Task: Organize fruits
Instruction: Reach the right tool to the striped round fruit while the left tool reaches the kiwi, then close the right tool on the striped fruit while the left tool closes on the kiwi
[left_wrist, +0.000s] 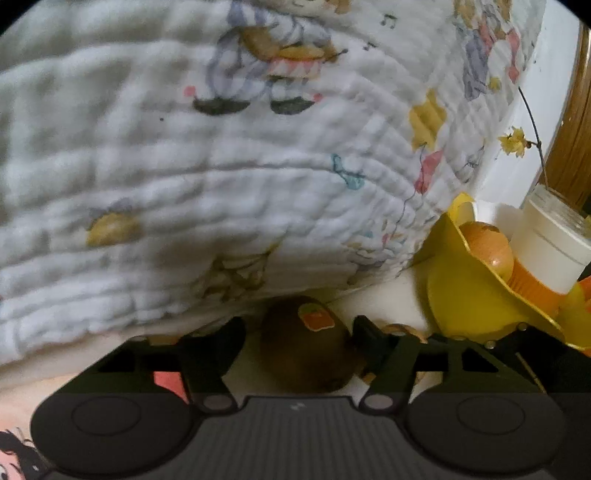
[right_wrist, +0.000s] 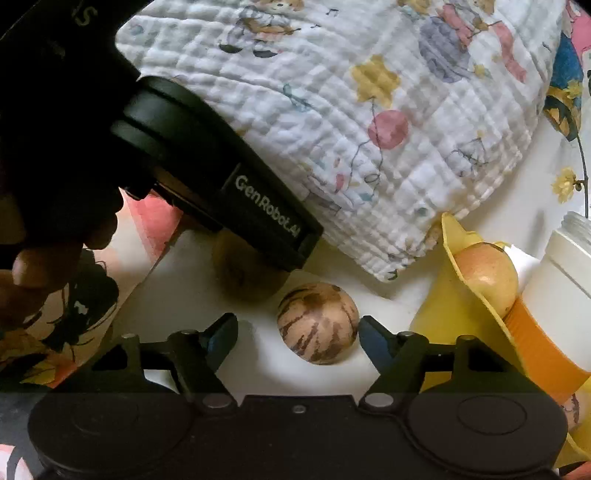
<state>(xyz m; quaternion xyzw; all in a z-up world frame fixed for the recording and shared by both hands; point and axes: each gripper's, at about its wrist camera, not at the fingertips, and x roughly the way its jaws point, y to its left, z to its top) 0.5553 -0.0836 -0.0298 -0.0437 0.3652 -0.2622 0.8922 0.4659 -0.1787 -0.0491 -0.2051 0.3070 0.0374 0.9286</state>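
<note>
A brown kiwi (left_wrist: 306, 347) with an orange-green sticker lies on the white surface between the fingers of my left gripper (left_wrist: 299, 332); the jaws stand wide and do not clearly touch it. In the right wrist view the left gripper's black body covers the top of the kiwi (right_wrist: 243, 277). A round tan fruit with dark stripes (right_wrist: 317, 323) lies between the open fingers of my right gripper (right_wrist: 297, 332), close to the right finger. A yellow-orange fruit (right_wrist: 487, 277) sits in a yellow bowl (right_wrist: 461, 306), also seen in the left wrist view (left_wrist: 487, 247).
A quilted white blanket with cartoon prints (left_wrist: 221, 166) bulges just behind the fruits. A white jar (right_wrist: 561, 295) with an orange band stands at the right beside the yellow bowl. A patterned cloth (right_wrist: 74, 314) lies at the left.
</note>
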